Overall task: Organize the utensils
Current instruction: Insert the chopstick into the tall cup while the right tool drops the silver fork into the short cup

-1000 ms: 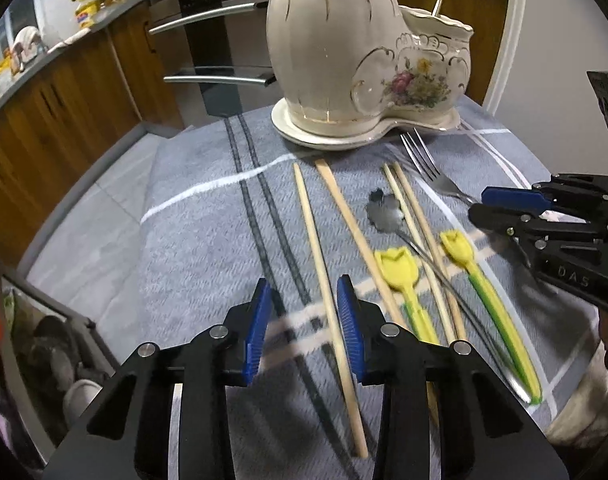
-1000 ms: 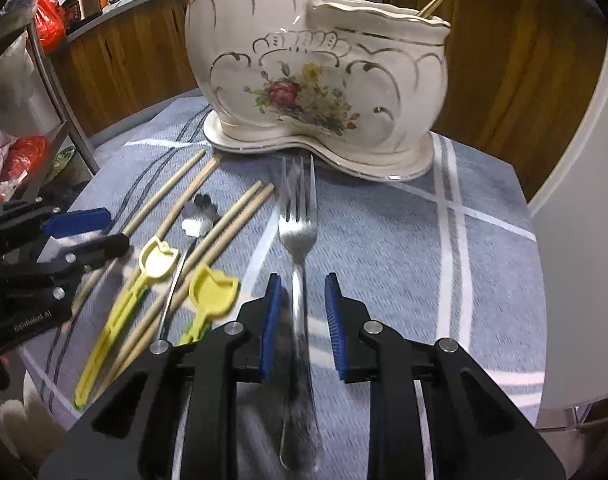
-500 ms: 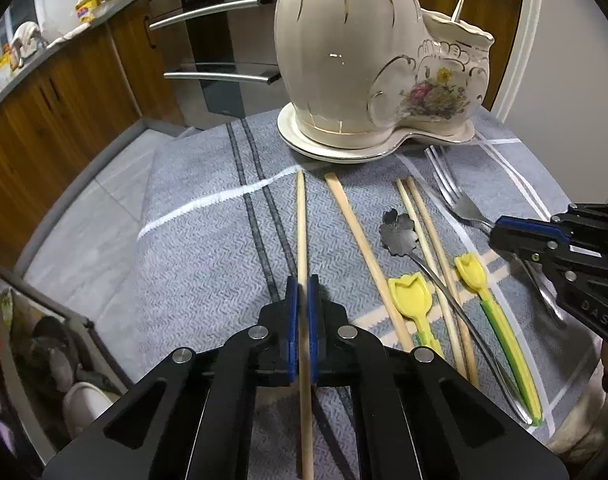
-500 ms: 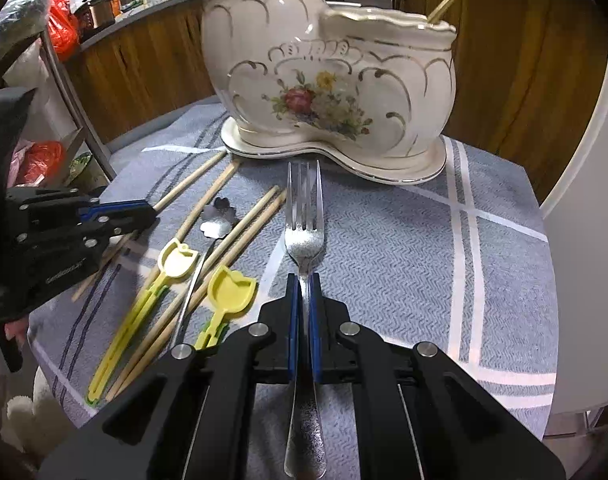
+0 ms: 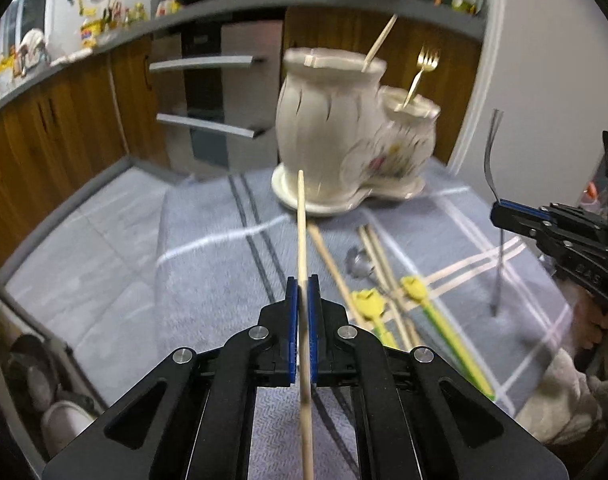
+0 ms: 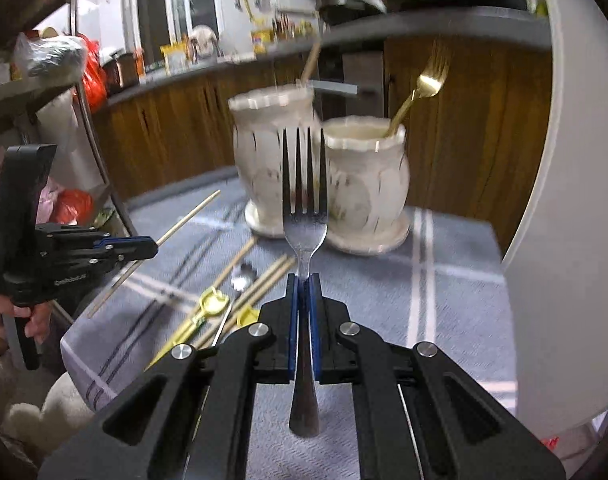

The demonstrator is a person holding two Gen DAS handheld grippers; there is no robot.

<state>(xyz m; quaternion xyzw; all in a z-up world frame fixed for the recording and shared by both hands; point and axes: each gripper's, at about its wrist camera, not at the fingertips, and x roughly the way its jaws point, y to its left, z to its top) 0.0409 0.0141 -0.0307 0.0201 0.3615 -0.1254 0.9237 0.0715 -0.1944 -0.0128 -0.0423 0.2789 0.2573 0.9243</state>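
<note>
Grey cloth (image 5: 208,264) – white and dark stripes, cream holder (image 5: 327,132) with seemingly floral print, gold fork (image 6: 429,76)

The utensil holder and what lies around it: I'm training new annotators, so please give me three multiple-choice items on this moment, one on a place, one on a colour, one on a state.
1. Where does the gold fork stand?
A. in the shorter pot of the utensil holder
B. flat on the tablecloth
C. in the left gripper

2. What colour are the heads of the two tulip-shaped picks on the tablecloth?
A. red
B. yellow
C. white

3. What is the state of the right gripper?
A. open above the table
B. shut on nothing
C. shut on the silver fork

Answers:
1 A: its handle drops into the shorter pot.
2 B: both heads are yellow.
3 C: the blue pads press the fork's neck and its tines point up; likewise the left gripper is shut on a chopstick.
</note>
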